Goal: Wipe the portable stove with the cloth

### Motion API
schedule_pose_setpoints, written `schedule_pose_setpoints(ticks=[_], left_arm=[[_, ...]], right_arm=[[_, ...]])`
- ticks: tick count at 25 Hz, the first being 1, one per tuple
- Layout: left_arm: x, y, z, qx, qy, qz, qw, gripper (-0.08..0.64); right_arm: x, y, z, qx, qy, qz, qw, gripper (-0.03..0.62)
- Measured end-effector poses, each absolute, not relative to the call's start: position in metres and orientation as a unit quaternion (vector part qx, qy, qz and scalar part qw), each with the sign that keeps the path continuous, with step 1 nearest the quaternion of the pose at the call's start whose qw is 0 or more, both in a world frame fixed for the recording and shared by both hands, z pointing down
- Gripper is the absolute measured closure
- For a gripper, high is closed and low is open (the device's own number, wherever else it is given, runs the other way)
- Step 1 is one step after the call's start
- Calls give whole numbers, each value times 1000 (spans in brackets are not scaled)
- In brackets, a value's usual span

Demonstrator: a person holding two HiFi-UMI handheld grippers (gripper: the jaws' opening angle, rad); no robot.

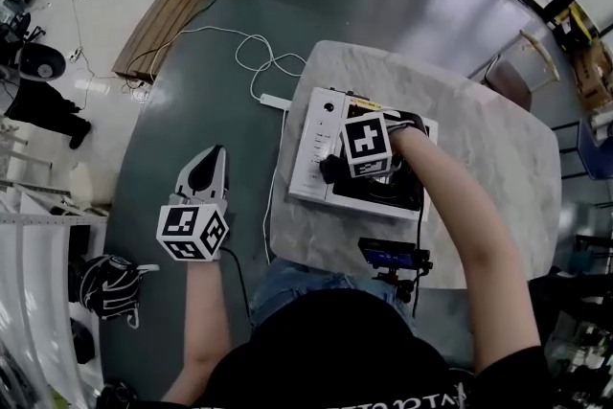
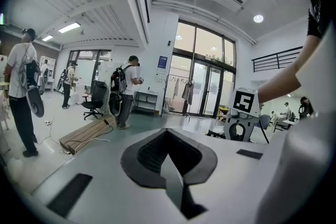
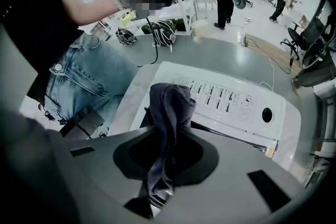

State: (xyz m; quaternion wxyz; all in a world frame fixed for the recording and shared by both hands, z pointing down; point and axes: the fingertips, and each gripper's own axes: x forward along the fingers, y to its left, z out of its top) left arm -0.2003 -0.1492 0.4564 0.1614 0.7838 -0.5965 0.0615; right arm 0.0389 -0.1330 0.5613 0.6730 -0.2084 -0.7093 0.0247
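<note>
Right hand-held gripper (image 3: 166,152) is pinching the dark cloth (image 3: 169,107) tight between its jaws. A bunched end is sticking out past the tips, so that fabric rather than plastic is meeting the surface. It is hanging over the portable stove (image 1: 311,158), which is sitting on the pale worktop (image 1: 479,139) near the person's edge, within easy reach.

In the head view the cloth end is pointing down at the stove's left part, near where the white control panel (image 3: 220,97) is bordering the dark burner well (image 1: 388,189). Whether it is actually touching there I cannot tell.

Left hand-held gripper (image 1: 206,170) is idling off the worktop's left side, well apart from the stove. Its jaws are pressed together on nothing and aiming out at the room, probably so as not to be in the way of the wiping arm.

Judging by this, the wiping is getting under way. Since nothing is bracing the stove, hard strokes may be risking a slide.
</note>
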Motion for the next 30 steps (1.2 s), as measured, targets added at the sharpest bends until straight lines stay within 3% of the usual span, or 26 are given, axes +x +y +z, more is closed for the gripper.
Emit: schedule_pose_setpoints(ticks=[9, 22, 30], left_arm=[[-190, -158, 458, 788, -589, 74, 161, 549], [-180, -163, 458, 795, -580, 83, 157, 549], [-173, -162, 451, 802, -573, 79, 150, 549]], right_arm=[[37, -155, 561, -145, -741, 105, 648, 517], [52, -236, 564, 151, -773, 255, 561, 518], [51, -238, 558, 185, -802, 205, 530, 517]])
